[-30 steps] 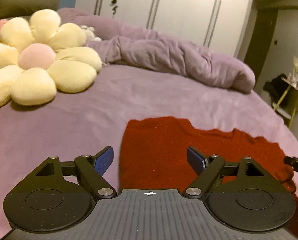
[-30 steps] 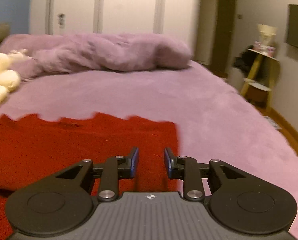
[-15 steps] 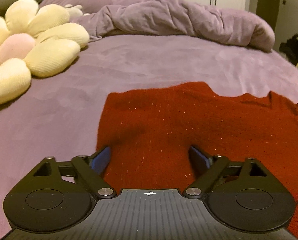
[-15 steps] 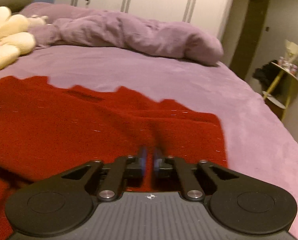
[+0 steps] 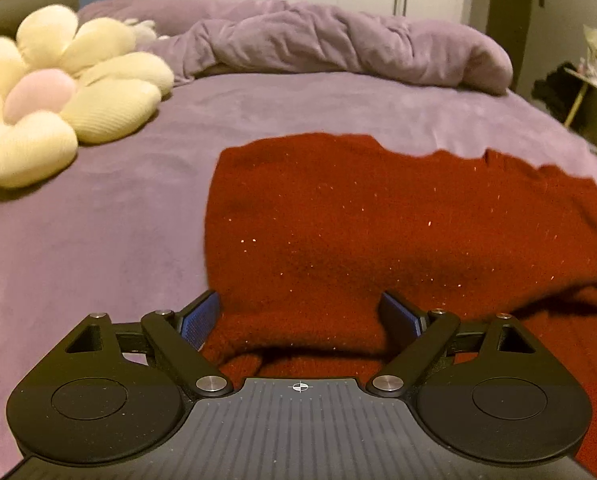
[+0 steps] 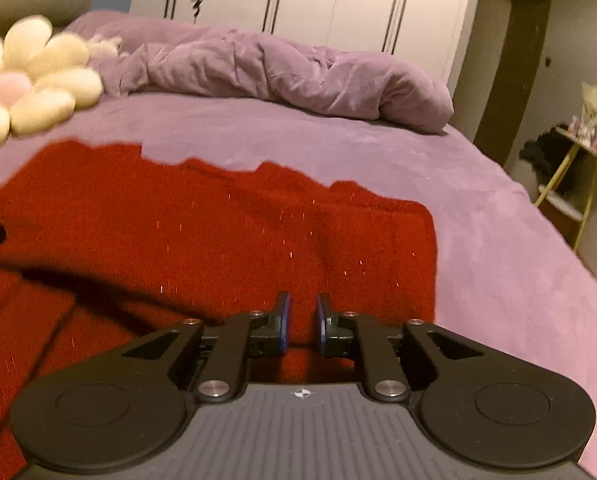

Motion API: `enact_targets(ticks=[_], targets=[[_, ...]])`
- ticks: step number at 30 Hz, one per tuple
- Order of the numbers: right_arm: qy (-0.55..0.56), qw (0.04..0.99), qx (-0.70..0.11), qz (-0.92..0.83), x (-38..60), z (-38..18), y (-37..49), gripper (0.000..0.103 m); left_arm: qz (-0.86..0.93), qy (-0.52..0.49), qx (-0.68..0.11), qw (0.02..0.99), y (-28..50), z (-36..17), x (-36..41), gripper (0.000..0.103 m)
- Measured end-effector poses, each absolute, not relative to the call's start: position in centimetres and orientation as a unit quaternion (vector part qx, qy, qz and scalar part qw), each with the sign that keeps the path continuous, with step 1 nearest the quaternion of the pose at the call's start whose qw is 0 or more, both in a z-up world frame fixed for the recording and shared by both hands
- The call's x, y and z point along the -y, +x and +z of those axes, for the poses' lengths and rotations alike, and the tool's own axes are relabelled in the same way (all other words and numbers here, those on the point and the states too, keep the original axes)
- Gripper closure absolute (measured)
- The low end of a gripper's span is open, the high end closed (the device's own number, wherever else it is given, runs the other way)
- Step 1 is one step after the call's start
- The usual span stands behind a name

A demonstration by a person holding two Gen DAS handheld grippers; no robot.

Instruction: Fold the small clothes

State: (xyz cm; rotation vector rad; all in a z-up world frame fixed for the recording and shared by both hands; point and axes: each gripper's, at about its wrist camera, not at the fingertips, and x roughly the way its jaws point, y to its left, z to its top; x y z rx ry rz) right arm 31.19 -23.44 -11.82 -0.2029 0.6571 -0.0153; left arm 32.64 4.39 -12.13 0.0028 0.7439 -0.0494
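Fabric of the red garment [image 5: 378, 220] now bunches between wide-spread left fingers [image 5: 200, 316]; right fingers [image 6: 284, 320] stay pinched on it.

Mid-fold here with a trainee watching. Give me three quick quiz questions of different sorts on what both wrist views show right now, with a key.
1. True or false: the left gripper stands wide open, with the near edge of the red sweater bunched between its fingers.
2. Multiple choice: the right gripper is at which part of the sweater? A) its right near edge B) its far left corner C) off the cloth, on the purple bedspread
3. Fill in: the cream plush left of the sweater is a ____-shaped cushion.

Key: 1 true; 2 A; 3 flower
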Motion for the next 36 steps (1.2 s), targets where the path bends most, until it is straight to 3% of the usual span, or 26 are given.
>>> enact_targets(ticks=[13,18,20,23,27,31,34,36], targets=[[-0.137,0.939,-0.315,-0.014,23.0,-12.9,33.3,0.09,-0.017,-0.041,-0.387,0.921,35.4,-13.6,-5.8,0.0],[-0.007,0.941,-0.338,-0.002,26.0,-10.8,31.2,0.089,-0.018,-0.014,-0.383,0.923,33.5,-12.0,-6.0,0.0],[0.047,0.934,-0.355,-0.006,27.4,-11.0,30.2,0.081,-0.019,-0.012,-0.384,0.923,32.7,-11.6,-6.3,0.0],[0.075,0.934,-0.35,-0.005,28.1,-10.9,28.8,0.081,-0.026,-0.015,-0.391,0.92,31.3,-11.1,-6.4,0.0],[0.04,0.924,-0.38,-0.02,27.0,-10.6,28.0,0.08,-0.036,0.011,-0.399,0.916,28.6,-11.0,-6.2,0.0],[0.002,0.918,-0.396,-0.018,26.4,-10.3,25.7,0.072,-0.042,0.019,-0.406,0.913,25.1,-10.7,-6.7,0.0],[-0.015,0.915,-0.402,-0.029,26.5,-9.5,23.1,0.06,-0.039,0.008,-0.42,0.906,21.9,-10.4,-7.6,0.0],[-0.012,0.909,-0.415,-0.031,26.7,-9.0,20.9,0.059,-0.039,-0.007,-0.437,0.899,19.5,-10.2,-8.3,0.0]])
